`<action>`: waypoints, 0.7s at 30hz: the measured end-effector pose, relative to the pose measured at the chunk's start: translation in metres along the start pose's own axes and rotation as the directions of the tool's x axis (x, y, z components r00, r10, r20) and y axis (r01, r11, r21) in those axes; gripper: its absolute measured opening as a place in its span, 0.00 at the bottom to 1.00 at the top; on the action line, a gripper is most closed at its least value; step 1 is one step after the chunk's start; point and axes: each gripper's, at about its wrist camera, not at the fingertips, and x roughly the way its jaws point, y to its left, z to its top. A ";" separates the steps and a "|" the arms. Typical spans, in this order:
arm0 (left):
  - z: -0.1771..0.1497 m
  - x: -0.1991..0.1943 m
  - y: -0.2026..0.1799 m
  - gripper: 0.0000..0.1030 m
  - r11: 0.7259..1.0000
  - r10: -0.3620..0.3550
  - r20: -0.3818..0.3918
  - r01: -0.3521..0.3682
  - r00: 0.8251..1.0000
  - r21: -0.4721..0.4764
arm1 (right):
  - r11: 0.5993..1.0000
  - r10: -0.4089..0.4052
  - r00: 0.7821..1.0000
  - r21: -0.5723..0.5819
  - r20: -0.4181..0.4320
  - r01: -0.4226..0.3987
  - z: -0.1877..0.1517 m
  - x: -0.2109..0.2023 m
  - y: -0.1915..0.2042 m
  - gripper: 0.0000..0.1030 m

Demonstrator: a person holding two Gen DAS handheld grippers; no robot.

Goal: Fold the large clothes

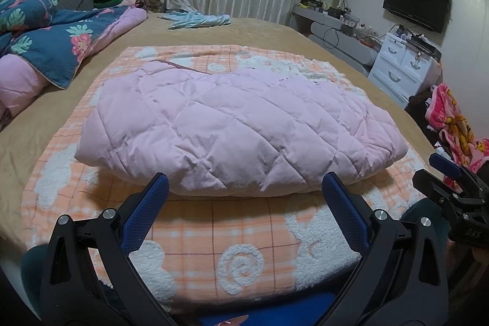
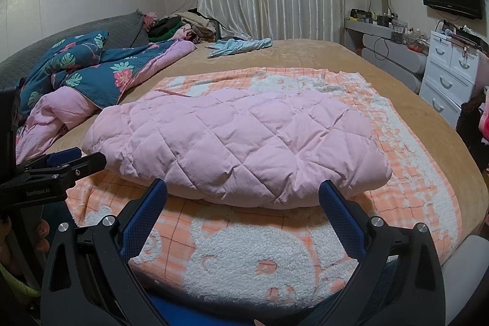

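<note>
A pink quilted padded jacket (image 1: 232,121) lies folded into a thick bundle on an orange checked blanket (image 1: 244,258) on the bed; it also shows in the right wrist view (image 2: 241,136). My left gripper (image 1: 246,185) is open and empty, its blue pads just short of the bundle's near edge. My right gripper (image 2: 244,188) is open and empty, also just in front of the near edge. The right gripper shows at the right edge of the left wrist view (image 1: 449,182). The left gripper shows at the left of the right wrist view (image 2: 61,167).
A blue floral duvet (image 1: 45,35) with pink lining is heaped at the left. A light blue garment (image 1: 198,20) lies at the far side of the tan bed (image 1: 259,32). White drawers (image 1: 403,66), a shelf, a TV (image 1: 415,2) and a pink cloth (image 1: 452,124) stand right.
</note>
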 end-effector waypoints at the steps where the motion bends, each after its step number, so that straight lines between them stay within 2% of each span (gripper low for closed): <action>1: 0.000 0.000 0.001 0.91 1.000 0.001 -0.002 -0.001 1.000 -0.001 | 1.000 0.002 1.000 0.001 0.001 -0.002 0.000 0.000 0.000 0.96; 21: -0.001 -0.001 0.001 0.91 1.000 0.005 -0.001 -0.005 1.000 -0.002 | 1.000 0.003 1.000 0.001 -0.004 -0.003 0.001 -0.003 0.004 0.96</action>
